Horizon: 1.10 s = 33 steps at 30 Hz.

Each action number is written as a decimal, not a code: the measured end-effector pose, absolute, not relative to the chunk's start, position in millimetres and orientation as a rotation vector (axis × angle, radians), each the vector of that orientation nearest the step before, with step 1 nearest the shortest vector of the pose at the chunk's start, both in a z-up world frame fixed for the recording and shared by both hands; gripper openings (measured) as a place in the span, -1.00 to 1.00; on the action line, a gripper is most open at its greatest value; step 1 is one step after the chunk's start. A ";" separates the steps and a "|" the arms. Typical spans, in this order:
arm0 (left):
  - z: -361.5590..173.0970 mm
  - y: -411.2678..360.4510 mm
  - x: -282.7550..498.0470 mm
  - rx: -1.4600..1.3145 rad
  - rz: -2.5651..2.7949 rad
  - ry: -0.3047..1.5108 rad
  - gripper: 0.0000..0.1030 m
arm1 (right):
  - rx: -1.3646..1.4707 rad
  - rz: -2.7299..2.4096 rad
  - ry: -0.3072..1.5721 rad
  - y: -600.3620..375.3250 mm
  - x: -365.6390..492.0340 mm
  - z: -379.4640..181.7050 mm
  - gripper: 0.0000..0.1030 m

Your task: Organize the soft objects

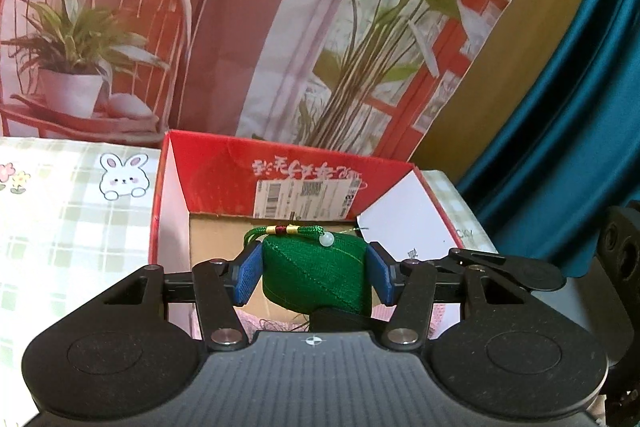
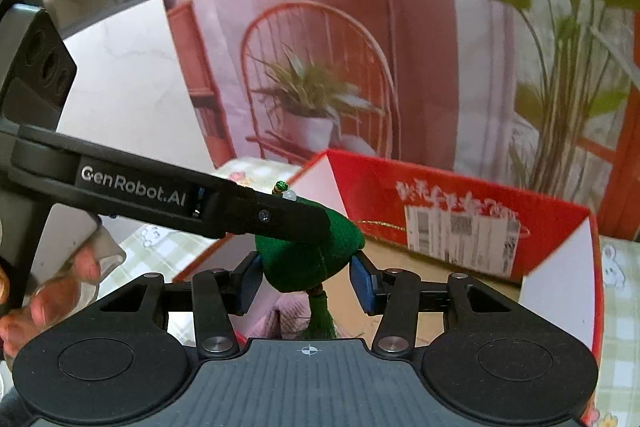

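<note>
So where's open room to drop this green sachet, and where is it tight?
Bare cardboard floor lies inside the red box, between its white left flap and the labelled back wall. Nearer the left gripper, the pink knit item fills the bottom. The checked cloth left of the box is bare. Around the green sachet itself it is tight: the right gripper brackets it too.

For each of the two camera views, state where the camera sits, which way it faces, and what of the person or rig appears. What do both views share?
Left wrist: behind the left gripper, facing the red box; its pads clamp the green pouch.
Right wrist: behind the right gripper, facing that box; the left gripper and a hand show.
Shared: pouch, box, plant backdrop.
</note>
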<state>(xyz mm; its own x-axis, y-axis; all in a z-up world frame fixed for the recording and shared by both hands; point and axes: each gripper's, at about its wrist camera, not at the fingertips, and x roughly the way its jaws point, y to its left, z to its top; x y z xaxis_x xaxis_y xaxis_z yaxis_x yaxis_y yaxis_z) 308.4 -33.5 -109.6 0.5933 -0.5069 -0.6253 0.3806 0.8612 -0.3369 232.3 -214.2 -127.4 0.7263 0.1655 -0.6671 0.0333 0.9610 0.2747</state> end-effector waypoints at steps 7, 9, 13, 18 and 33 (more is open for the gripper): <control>-111.8 -43.6 309.7 -0.137 -0.525 0.793 0.12 | 0.271 0.020 0.792 -214.5 233.6 -130.7 -0.11; -111.8 -43.7 308.8 -0.142 -0.542 0.797 0.16 | 0.256 -0.031 0.792 -216.9 233.1 -129.5 -0.06; -107.1 -40.4 300.3 -0.114 -0.535 0.777 0.16 | 0.231 -0.071 0.778 -221.9 226.9 -125.9 0.03; -97.4 -29.4 286.5 -0.107 -0.511 0.746 0.16 | 0.224 -0.060 0.747 -222.7 210.7 -115.7 0.03; -84.0 10.0 201.4 -0.072 -0.478 0.711 0.16 | 0.262 0.023 0.665 -188.1 137.2 -86.7 0.03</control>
